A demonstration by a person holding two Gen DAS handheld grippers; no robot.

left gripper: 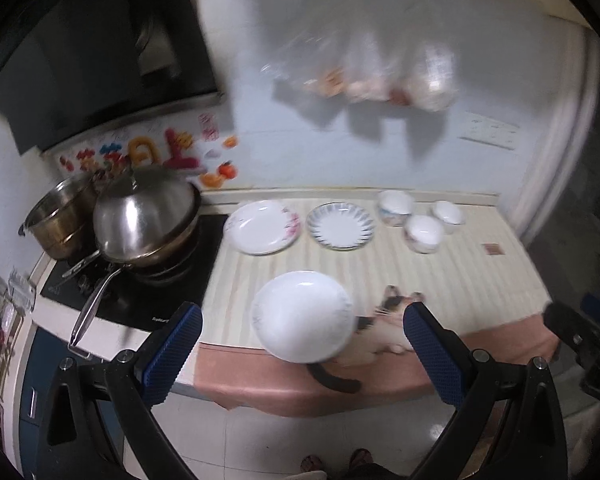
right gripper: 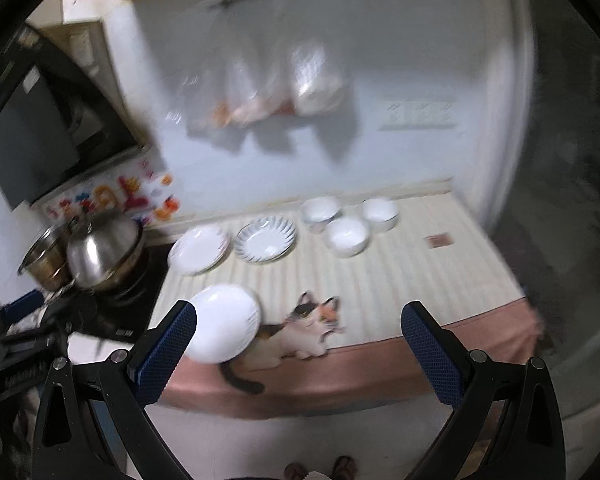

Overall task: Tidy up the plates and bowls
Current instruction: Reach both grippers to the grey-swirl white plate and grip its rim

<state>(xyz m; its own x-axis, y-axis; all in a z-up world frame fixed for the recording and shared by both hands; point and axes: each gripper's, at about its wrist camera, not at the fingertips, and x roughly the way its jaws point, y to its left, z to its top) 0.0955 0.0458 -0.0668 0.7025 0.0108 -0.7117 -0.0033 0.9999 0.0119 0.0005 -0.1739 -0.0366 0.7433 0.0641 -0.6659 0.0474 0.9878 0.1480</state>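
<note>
A plain white plate (left gripper: 303, 316) (right gripper: 223, 325) lies near the counter's front edge. At the back lie a floral-edged white plate (left gripper: 262, 227) (right gripper: 199, 255) and a blue-striped plate (left gripper: 340, 226) (right gripper: 266, 239). To their right stand three white bowls (left gripper: 423, 233) (right gripper: 347, 236). My left gripper (left gripper: 302, 356) is open, held above the floor in front of the counter, with the white plate between its fingers in view but apart from them. My right gripper (right gripper: 298, 354) is open and empty too, in front of the counter.
A cat picture (right gripper: 300, 334) is printed on the striped mat (left gripper: 440, 280) with its pink front border. Steel pots (left gripper: 144, 220) with long handles stand on a black cooktop (left gripper: 140, 300) at left. Bags (left gripper: 380, 76) hang on the wall. The other gripper (left gripper: 584, 344) shows at right.
</note>
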